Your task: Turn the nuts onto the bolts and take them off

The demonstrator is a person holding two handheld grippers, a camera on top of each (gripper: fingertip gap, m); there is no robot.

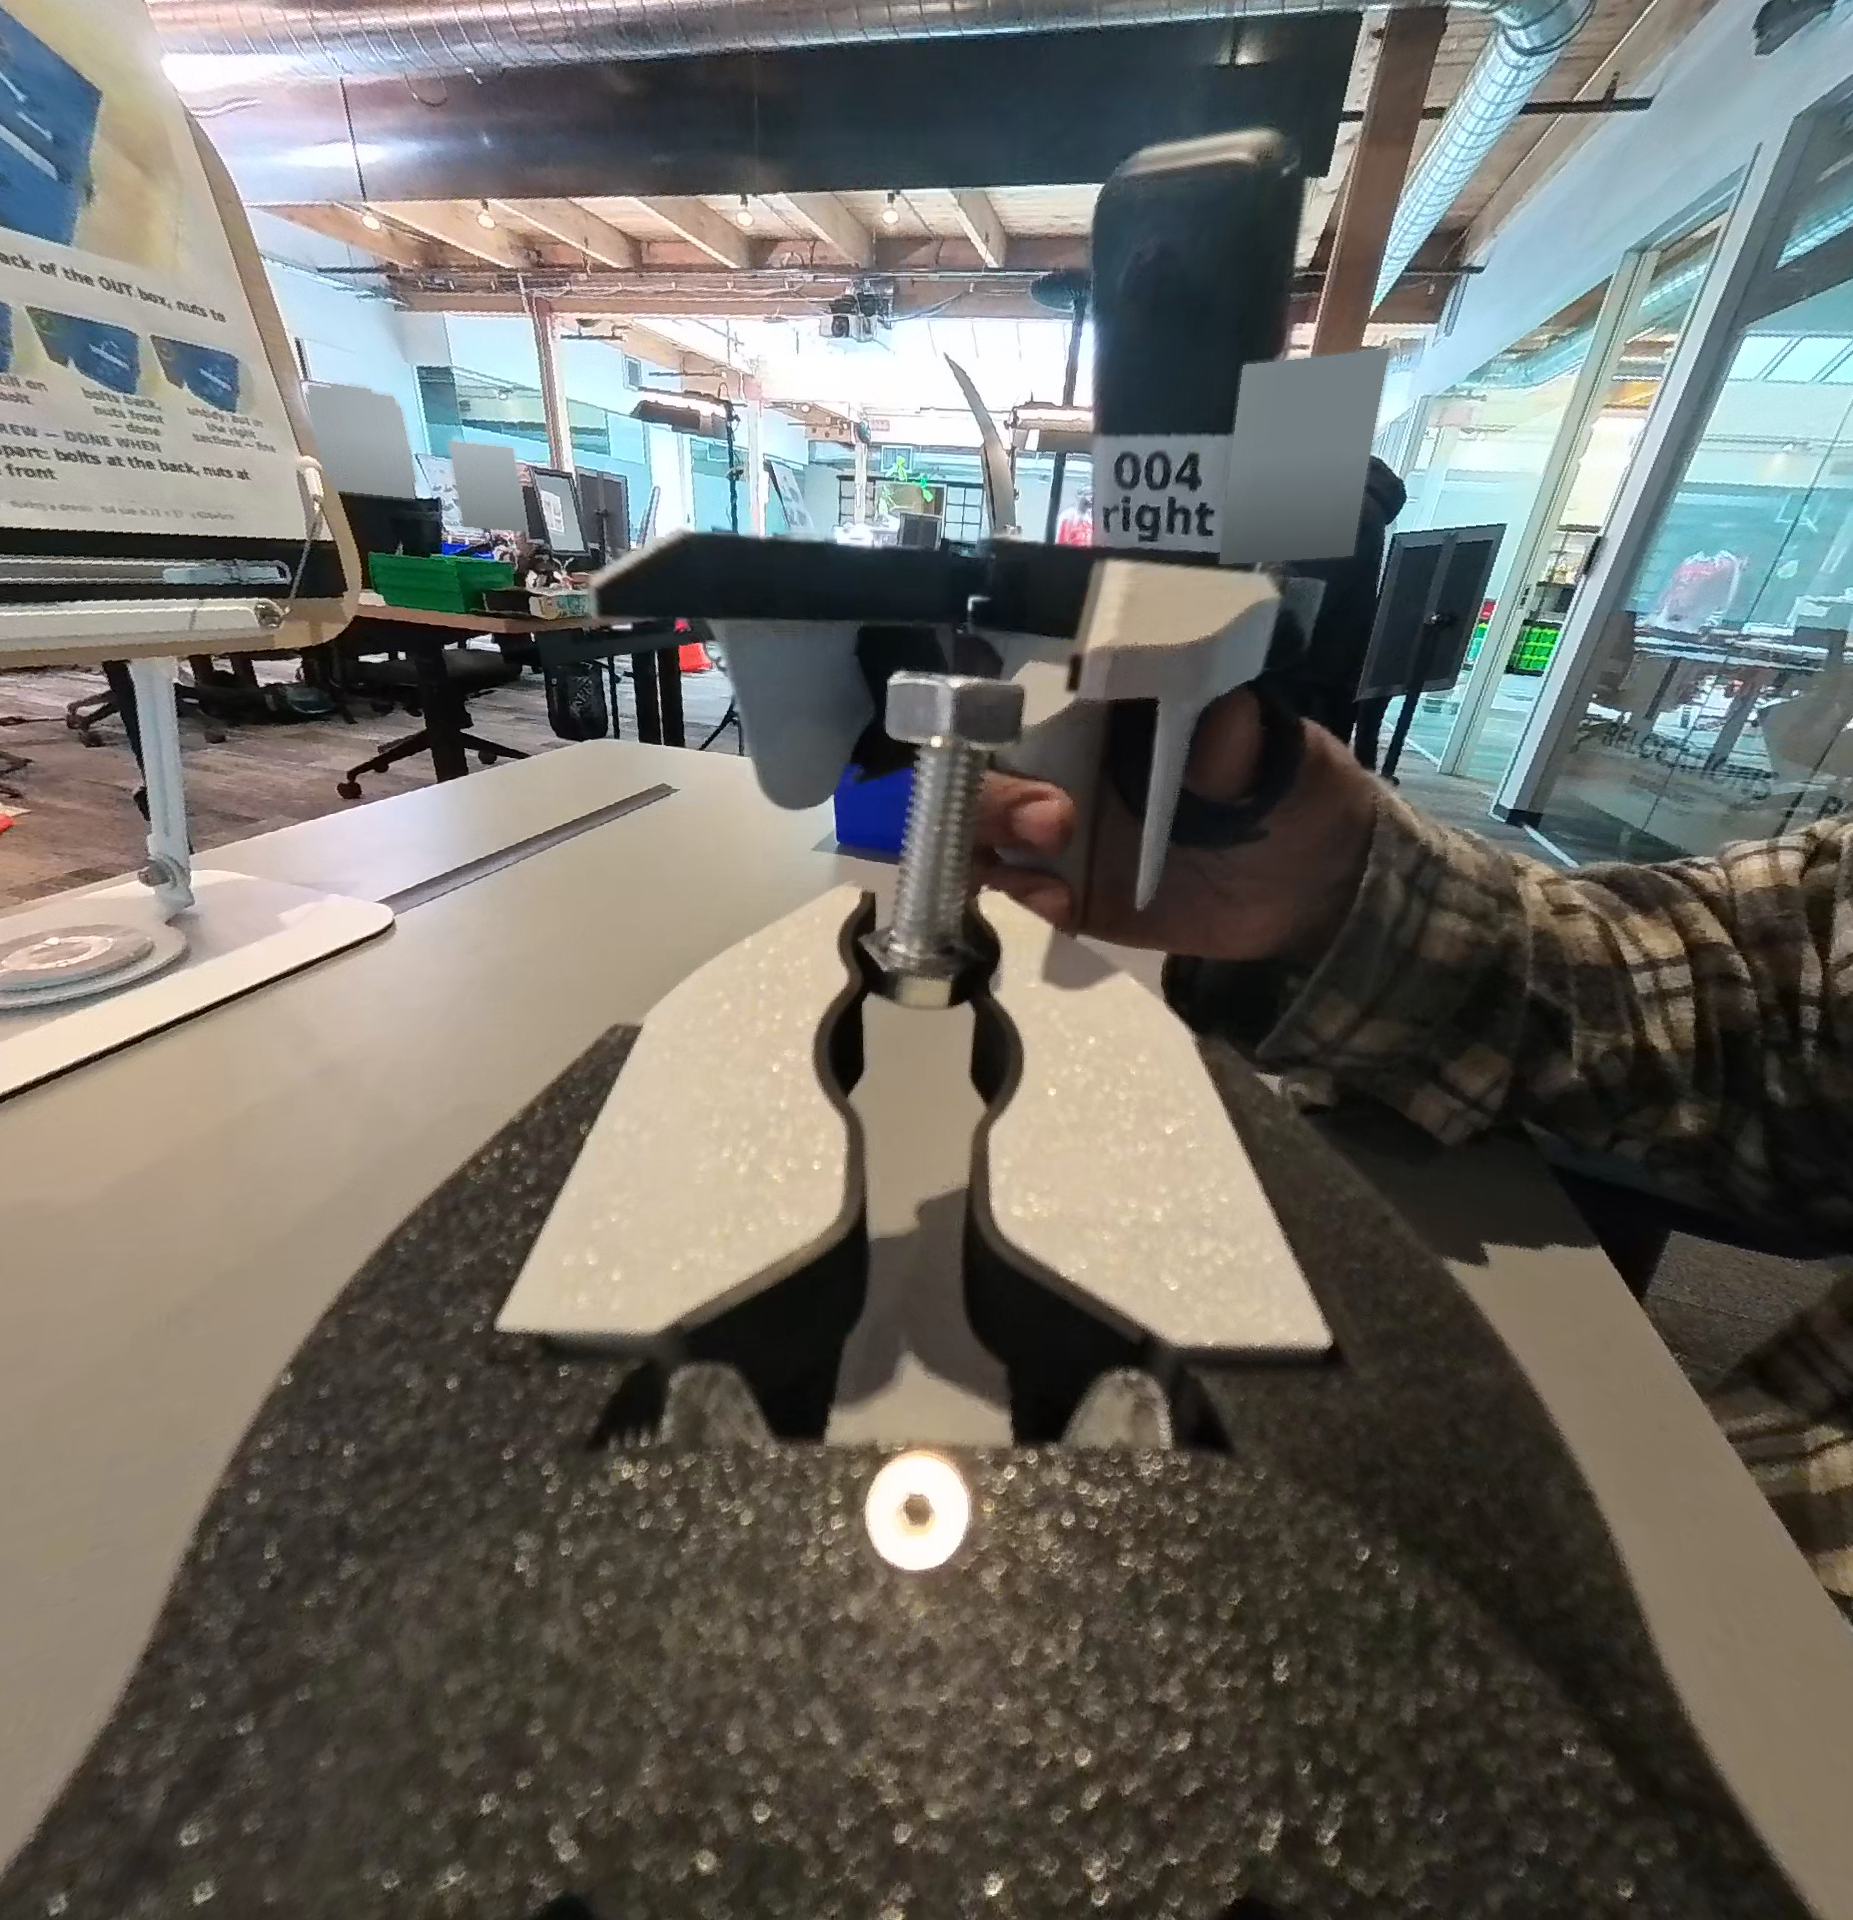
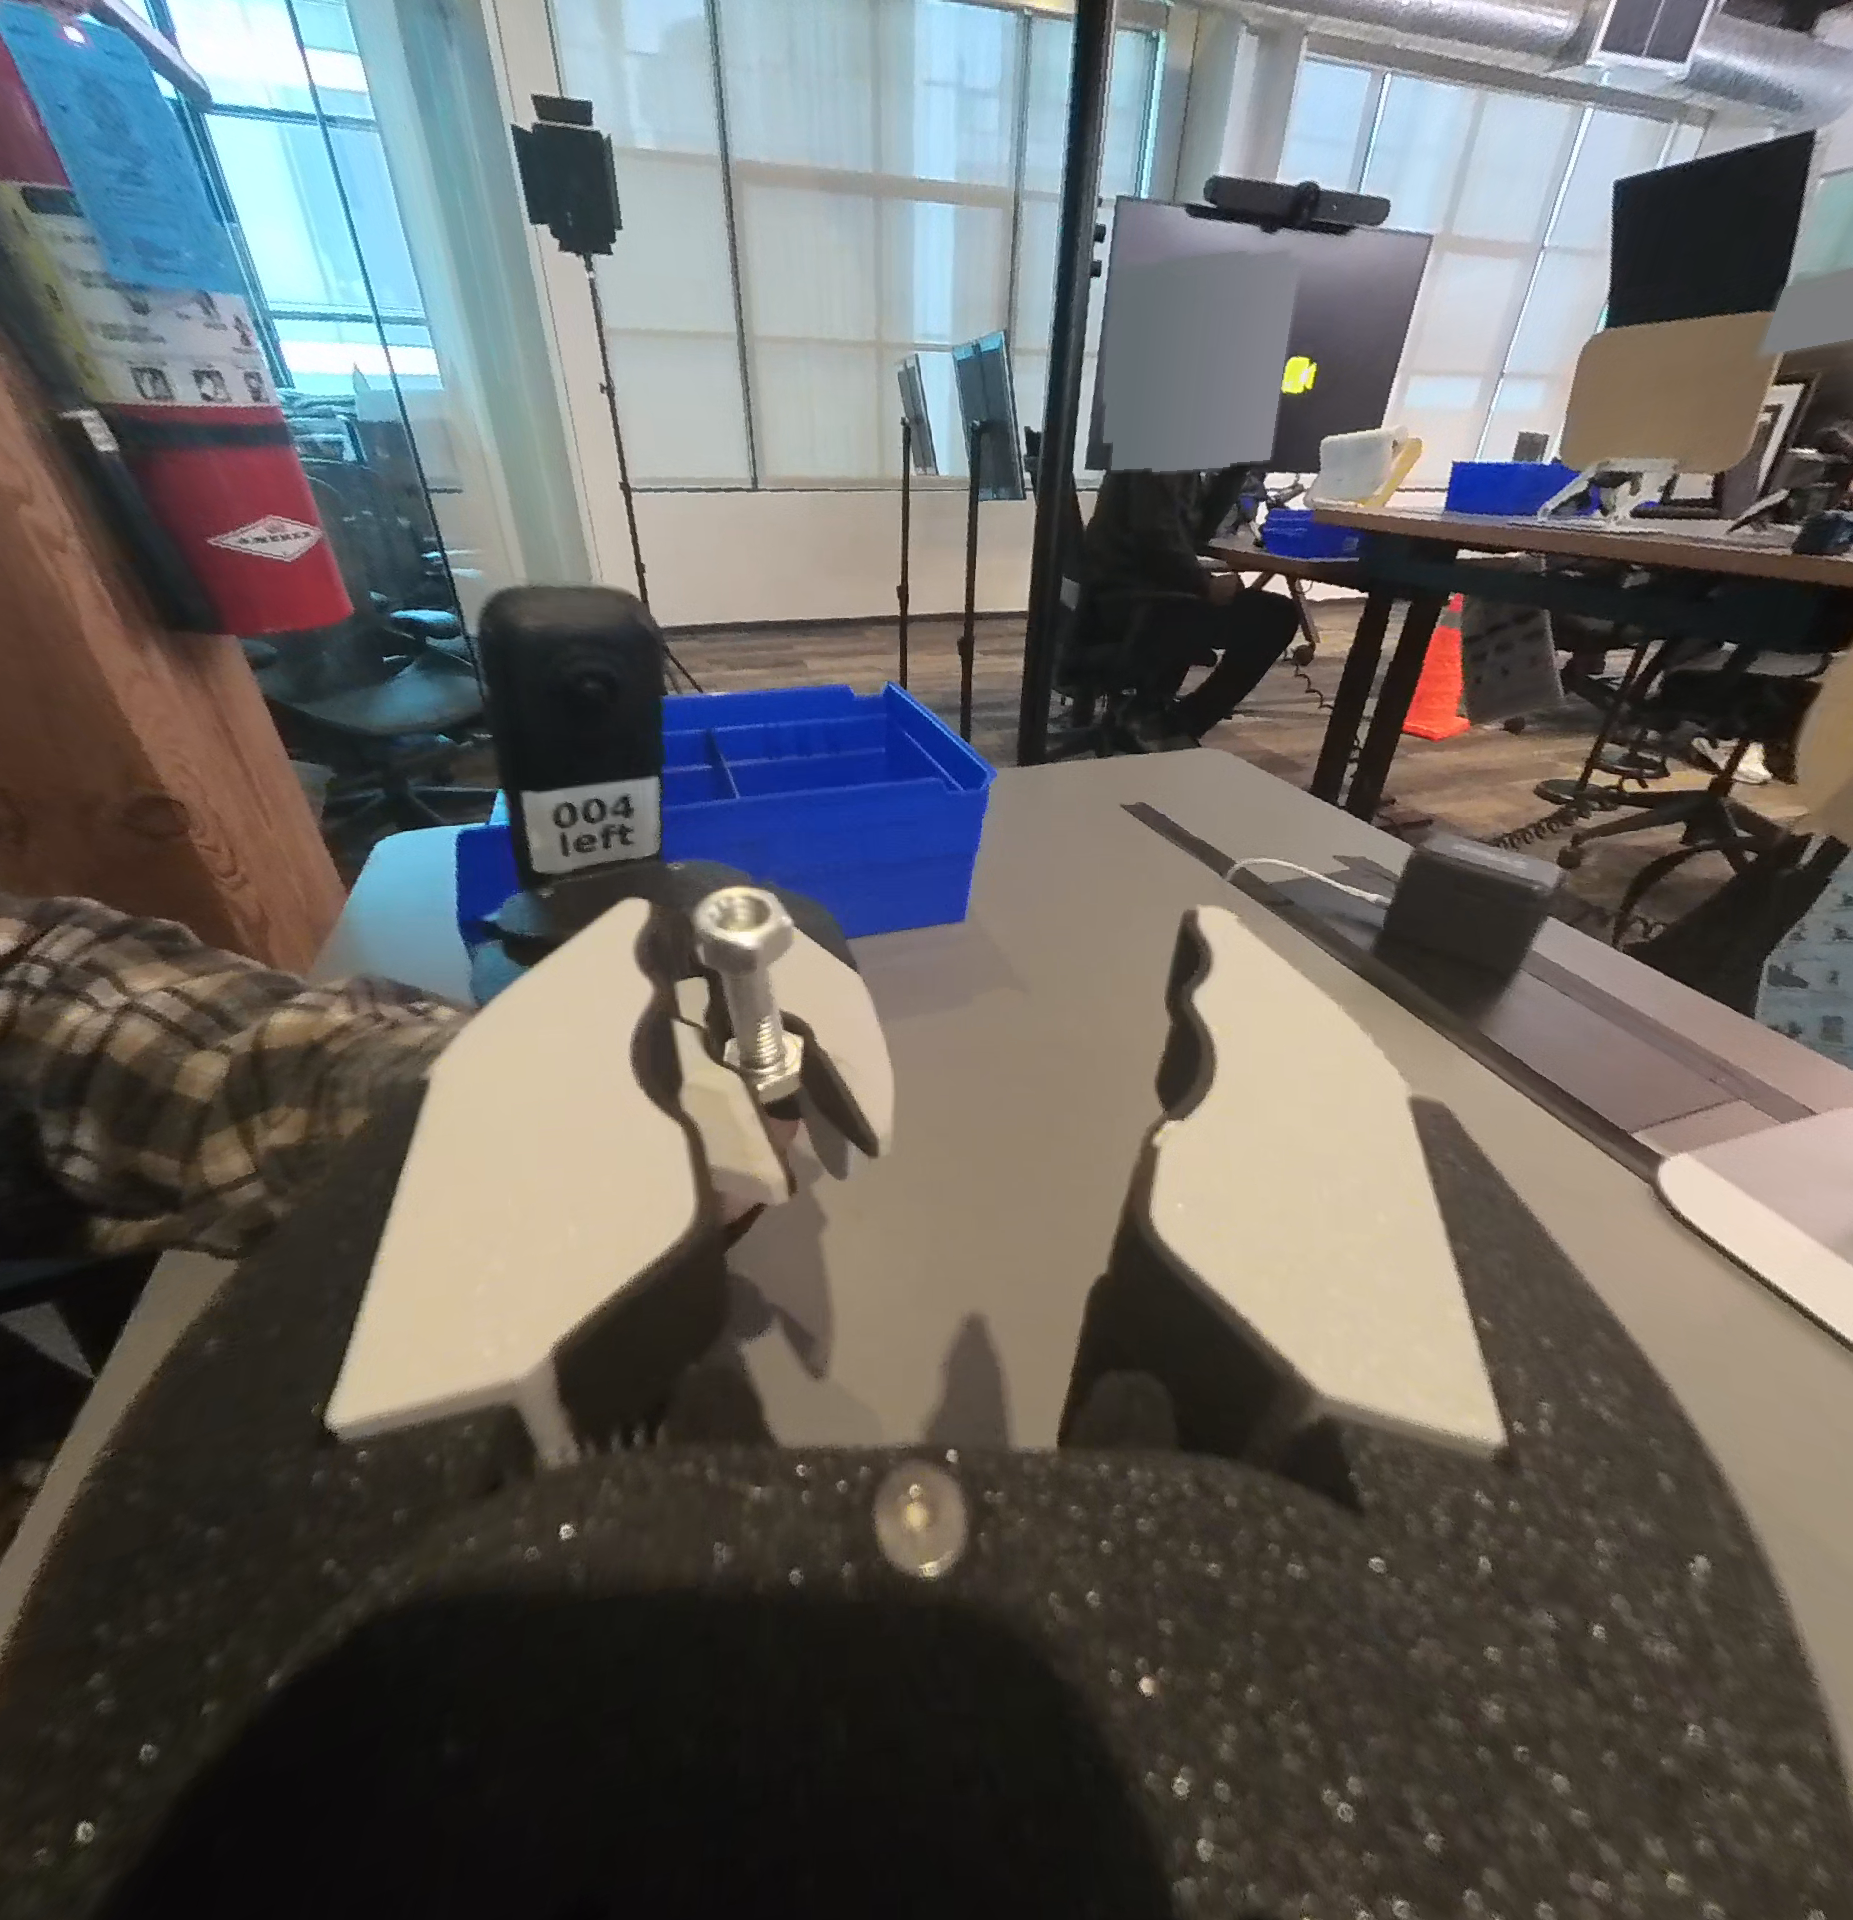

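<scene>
A silver bolt (image 1: 927, 831) stands upright, head (image 1: 953, 709) on top, with a silver nut (image 1: 924, 971) low on its thread. My left gripper (image 1: 922, 940) is shut on the nut and holds the bolt above the grey table (image 1: 278, 1143). In the right wrist view the bolt (image 2: 747, 987) and nut (image 2: 771, 1070) sit in the left gripper (image 2: 787, 1091). My right gripper (image 2: 917, 935) is open and empty. The bolt head (image 2: 740, 920) lies between its jaws, close to the left finger (image 2: 548, 1091), not gripped. The right gripper's finger (image 1: 797, 717) shows beside the head.
A blue compartment bin (image 2: 828, 821) stands at the table's far side. A small dark box (image 2: 1462, 914) with a white cable lies to the right. An instruction sheet on a white stand (image 1: 122, 312) stands at the left. A hand and plaid sleeve (image 1: 1524, 1039) hold the right gripper. Spacing between my two grippers at the tips: around 5 cm.
</scene>
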